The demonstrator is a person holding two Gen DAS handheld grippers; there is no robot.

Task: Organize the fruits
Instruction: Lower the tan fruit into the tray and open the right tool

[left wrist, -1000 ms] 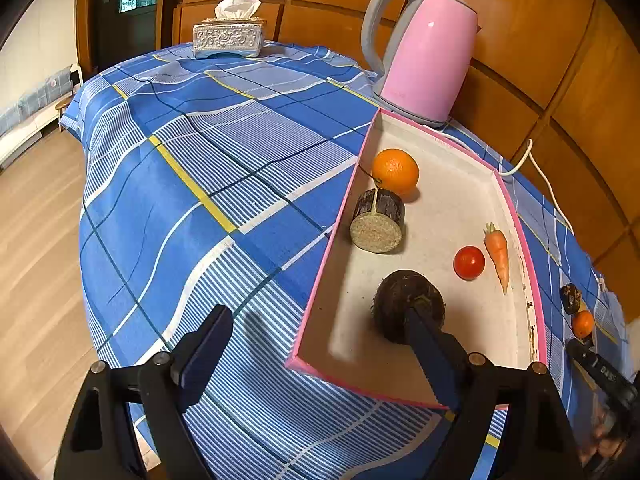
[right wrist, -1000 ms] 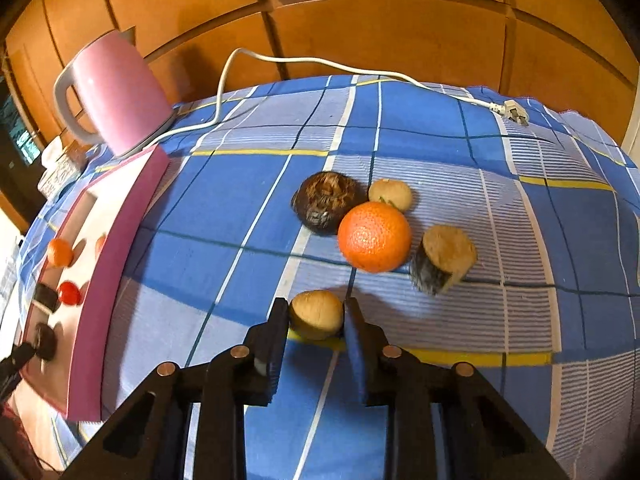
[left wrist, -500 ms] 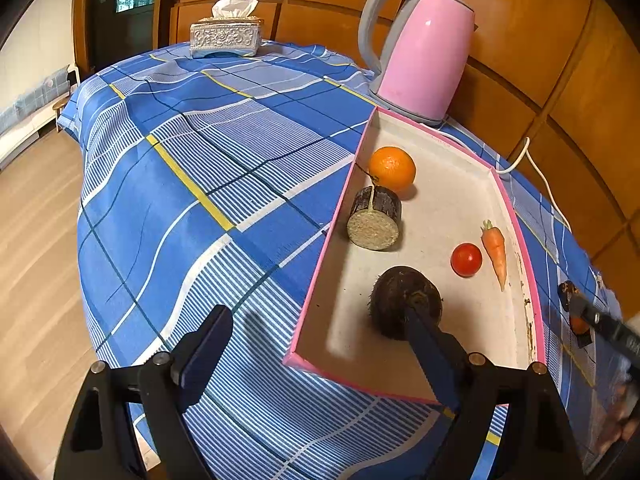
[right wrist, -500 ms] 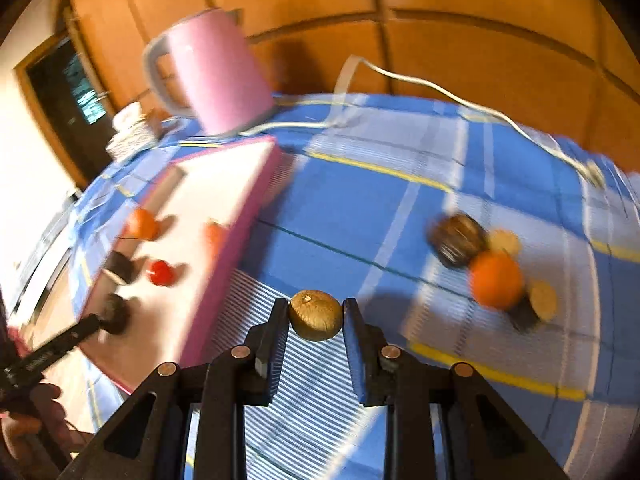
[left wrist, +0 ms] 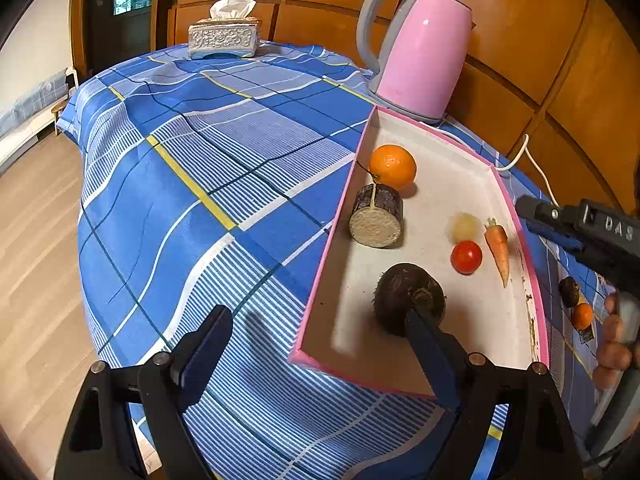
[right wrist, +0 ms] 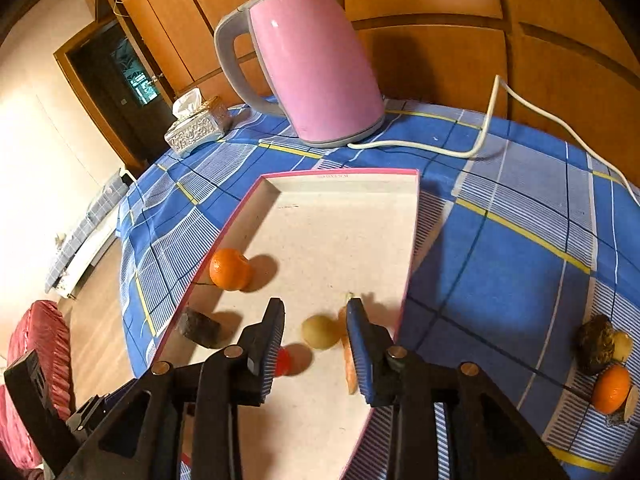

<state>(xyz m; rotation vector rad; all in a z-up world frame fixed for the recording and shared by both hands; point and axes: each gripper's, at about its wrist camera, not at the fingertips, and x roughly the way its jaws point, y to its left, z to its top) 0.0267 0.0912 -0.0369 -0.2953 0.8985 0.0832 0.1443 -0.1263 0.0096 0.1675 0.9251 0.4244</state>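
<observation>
A pink-rimmed tray (left wrist: pixel 342 216) on the blue checked cloth holds an orange (left wrist: pixel 393 166), a cut log piece (left wrist: pixel 376 220), a tomato (left wrist: pixel 466 257), a carrot (left wrist: pixel 498 246) and a dark hairy fruit (left wrist: pixel 404 292). My right gripper (right wrist: pixel 316 316) hovers over the tray (right wrist: pixel 340 172), its jaws opening. A small tan fruit (right wrist: pixel 320 332) sits loose between them with gaps on both sides; it shows blurred (left wrist: pixel 466 226) near the tomato. My left gripper (left wrist: pixel 316 344) is wide open and straddles the tray's near left wall, gripping nothing.
On the cloth right of the tray lie a dark fruit (right wrist: pixel 596 344), another orange (right wrist: pixel 610 388) and a small tan fruit (right wrist: pixel 622 346). A pink kettle (right wrist: pixel 316 64) with a white cord (right wrist: pixel 492 120) stands behind the tray. A tissue box (left wrist: pixel 222 36) is at the far edge.
My right gripper carried the tan fruit from the cloth leftward over the tray, and its jaws have parted from it. The left gripper has not moved.
</observation>
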